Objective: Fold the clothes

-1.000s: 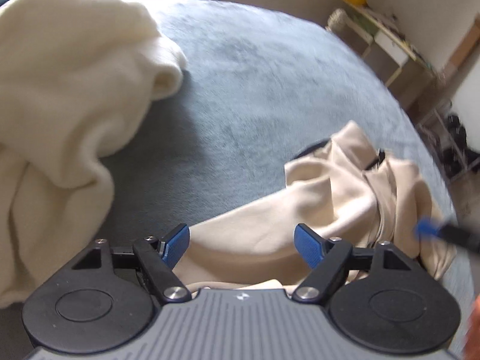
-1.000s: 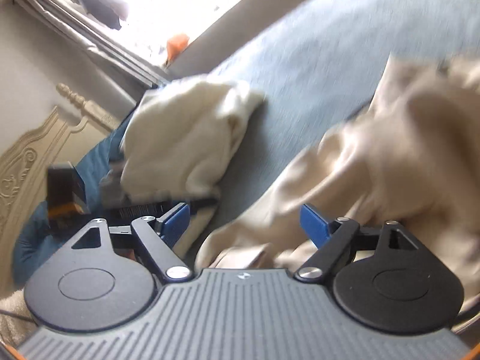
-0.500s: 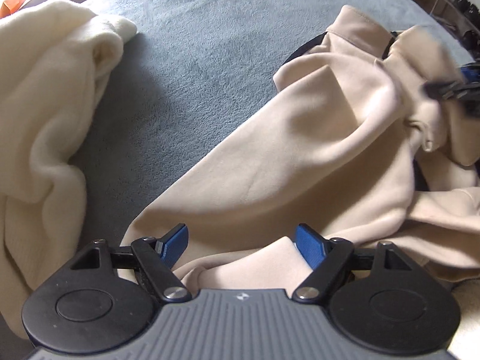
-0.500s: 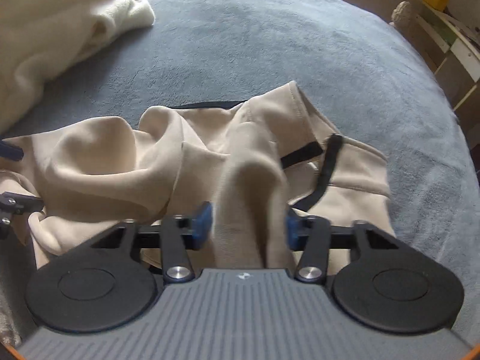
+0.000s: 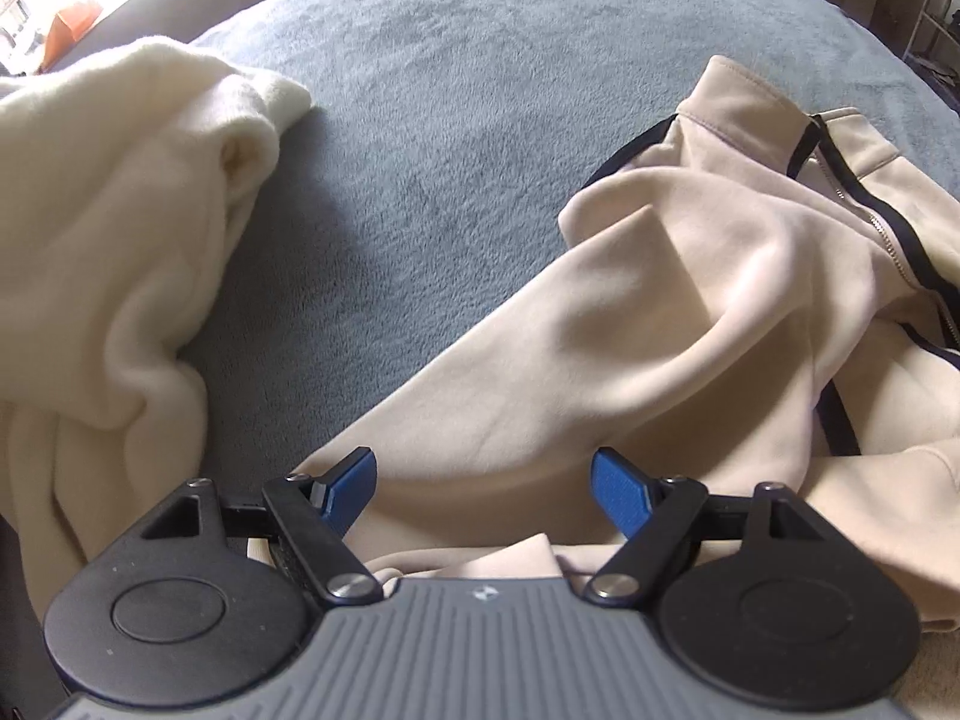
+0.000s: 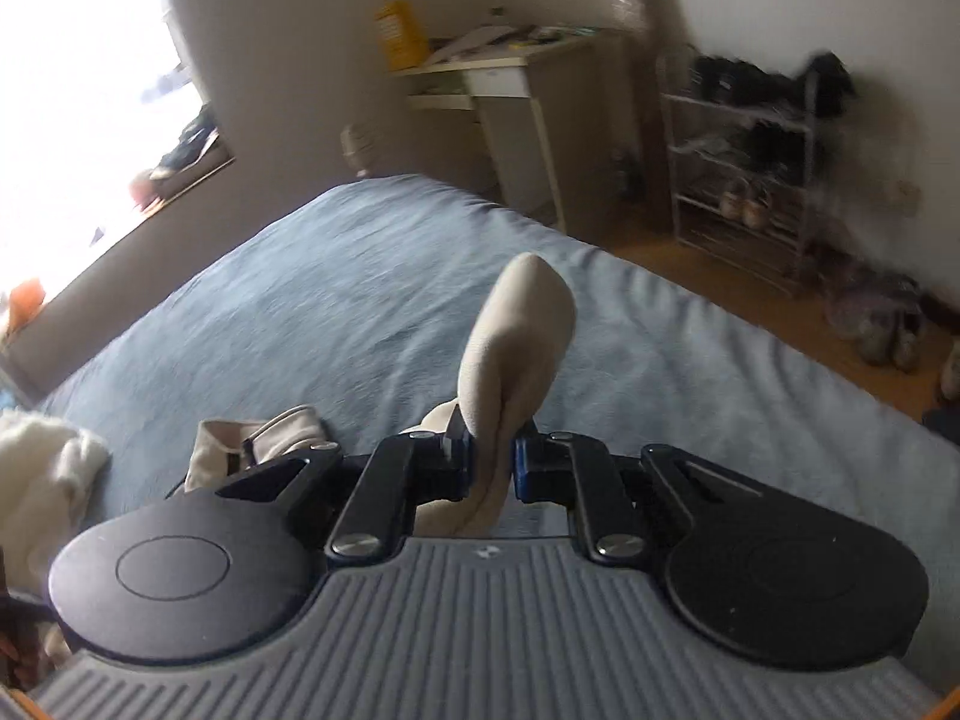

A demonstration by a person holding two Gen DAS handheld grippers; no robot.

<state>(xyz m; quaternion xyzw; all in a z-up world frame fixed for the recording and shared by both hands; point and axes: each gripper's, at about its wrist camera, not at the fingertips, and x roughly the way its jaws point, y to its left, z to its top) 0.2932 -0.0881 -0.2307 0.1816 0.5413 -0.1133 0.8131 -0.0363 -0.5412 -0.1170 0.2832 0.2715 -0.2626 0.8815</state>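
A beige zip jacket with black trim lies crumpled on the blue-grey bed. My left gripper hovers open just above the jacket's near edge, and its blue pads touch no fabric. In the right wrist view my right gripper is closing its jaws on a fold of the beige jacket. That fold sticks up past the pads. The rest of the jacket hangs below to the left.
A cream fleece garment is heaped on the bed's left side. Beyond the bed stand a desk and a wire shoe rack on a wooden floor. A bright window is at the left.
My right gripper closed on a fold of the jacket and swung up and away, so it now faces the room. My left gripper moved in over the jacket and stayed open.
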